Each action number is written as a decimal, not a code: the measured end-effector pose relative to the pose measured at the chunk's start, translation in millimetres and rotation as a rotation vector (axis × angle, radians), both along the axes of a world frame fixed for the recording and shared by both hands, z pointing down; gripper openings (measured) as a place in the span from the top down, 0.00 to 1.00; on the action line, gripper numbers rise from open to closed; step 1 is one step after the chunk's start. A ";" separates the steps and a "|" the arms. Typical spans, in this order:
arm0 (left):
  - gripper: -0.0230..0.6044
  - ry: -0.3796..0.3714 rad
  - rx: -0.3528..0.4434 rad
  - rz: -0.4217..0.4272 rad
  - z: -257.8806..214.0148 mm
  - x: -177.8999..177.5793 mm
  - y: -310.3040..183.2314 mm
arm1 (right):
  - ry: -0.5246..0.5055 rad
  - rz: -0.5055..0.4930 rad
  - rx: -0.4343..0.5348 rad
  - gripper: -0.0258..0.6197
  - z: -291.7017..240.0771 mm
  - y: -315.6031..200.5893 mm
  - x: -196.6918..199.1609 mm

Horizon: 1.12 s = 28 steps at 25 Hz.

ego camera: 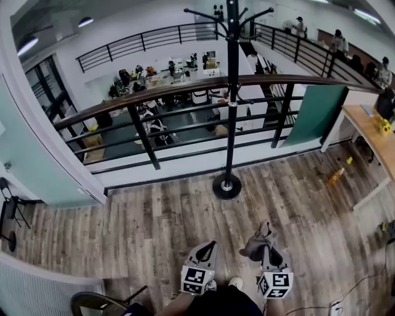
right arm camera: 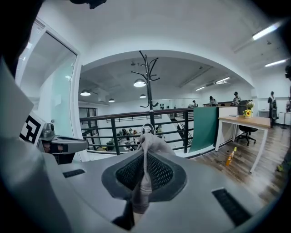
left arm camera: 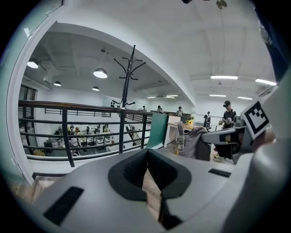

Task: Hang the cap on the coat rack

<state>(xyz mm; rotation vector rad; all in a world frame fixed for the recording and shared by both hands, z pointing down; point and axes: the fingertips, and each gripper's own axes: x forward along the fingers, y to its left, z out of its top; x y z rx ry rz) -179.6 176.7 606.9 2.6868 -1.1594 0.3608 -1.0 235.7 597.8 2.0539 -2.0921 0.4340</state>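
Right tongs (ego camera: 266,244): closed on a fold of the grey cap (ego camera: 254,247), which hangs between the pads, low and close to the person. Left tongs (ego camera: 208,249): jaws together, nothing held, just beside the right. The coat rack (ego camera: 232,105) stands ahead on the floor (ego camera: 154,216), well apart from both tongs and left of the right tongs' line. Its pole is vertical, against the railing (ego camera: 154,92). The hooks (ego camera: 210,15) sit at the top, so the cap must likely travel forward and up.

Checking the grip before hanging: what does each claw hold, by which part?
Right claw pinches the grey cap by a fabric fold; left claw holds nothing.
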 end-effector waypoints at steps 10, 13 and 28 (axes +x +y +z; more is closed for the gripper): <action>0.96 0.073 -0.008 0.076 0.3 -2.5 -0.6 | -0.011 -0.043 -0.039 0.92 21.6 0.0 -26.8; 0.96 0.055 -0.010 0.068 7.2 10.9 -11.1 | -0.009 -0.070 -0.031 0.92 23.2 -15.2 -17.2; 0.96 0.019 0.014 -0.079 -8.3 112.2 -88.1 | -0.008 -0.205 0.013 0.92 6.4 -123.9 94.9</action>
